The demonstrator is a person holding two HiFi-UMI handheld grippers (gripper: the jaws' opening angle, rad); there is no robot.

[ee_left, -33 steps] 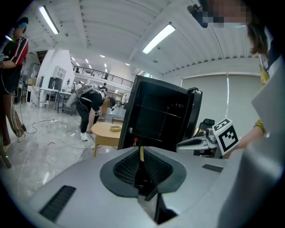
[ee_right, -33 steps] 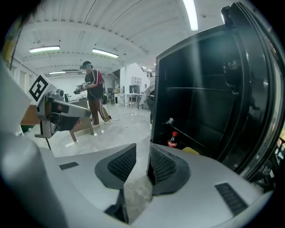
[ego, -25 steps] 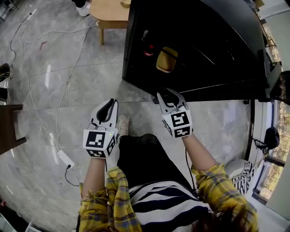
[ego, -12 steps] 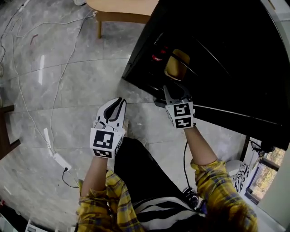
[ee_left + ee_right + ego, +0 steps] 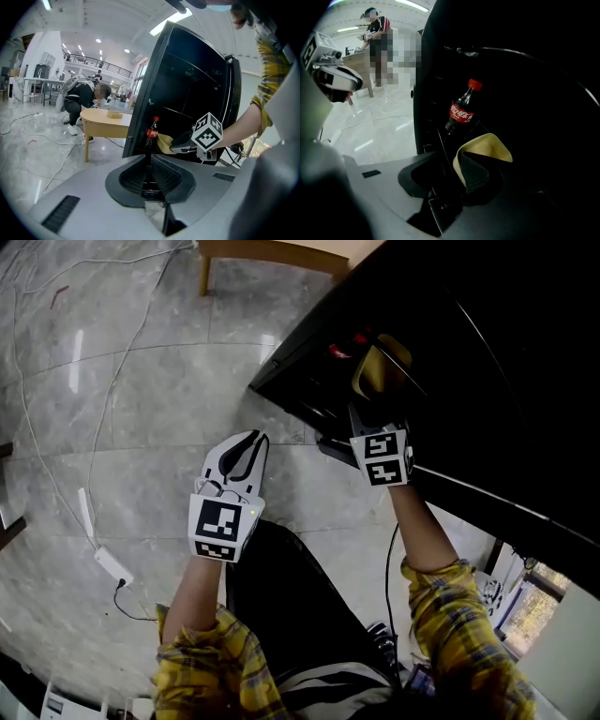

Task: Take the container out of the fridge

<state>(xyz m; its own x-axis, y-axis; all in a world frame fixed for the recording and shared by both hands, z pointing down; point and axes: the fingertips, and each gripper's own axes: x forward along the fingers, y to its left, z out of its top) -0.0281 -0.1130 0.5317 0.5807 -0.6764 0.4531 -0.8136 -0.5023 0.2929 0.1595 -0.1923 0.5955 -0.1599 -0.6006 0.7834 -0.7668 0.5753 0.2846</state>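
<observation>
A yellow container (image 5: 382,367) (image 5: 487,143) sits inside the open black fridge (image 5: 487,352) (image 5: 187,93), with a cola bottle (image 5: 461,112) (image 5: 151,133) upright just left of it. My right gripper (image 5: 373,416) (image 5: 450,171) reaches into the fridge and its jaws are opening. One finger lies inside the container's near rim and the other outside it, so the yellow wall stands between them. My left gripper (image 5: 251,439) (image 5: 151,161) hangs shut and empty over the floor, outside the fridge's left edge.
A wooden table (image 5: 105,119) (image 5: 272,251) stands left of the fridge, with a person (image 5: 82,96) crouched behind it. Cables (image 5: 94,427) and a power strip (image 5: 112,563) lie on the grey floor to my left. The fridge door edge runs along my right.
My right gripper has moved forward from the fridge's front edge into the fridge, up to the yellow container. The left gripper has stayed about where it was.
</observation>
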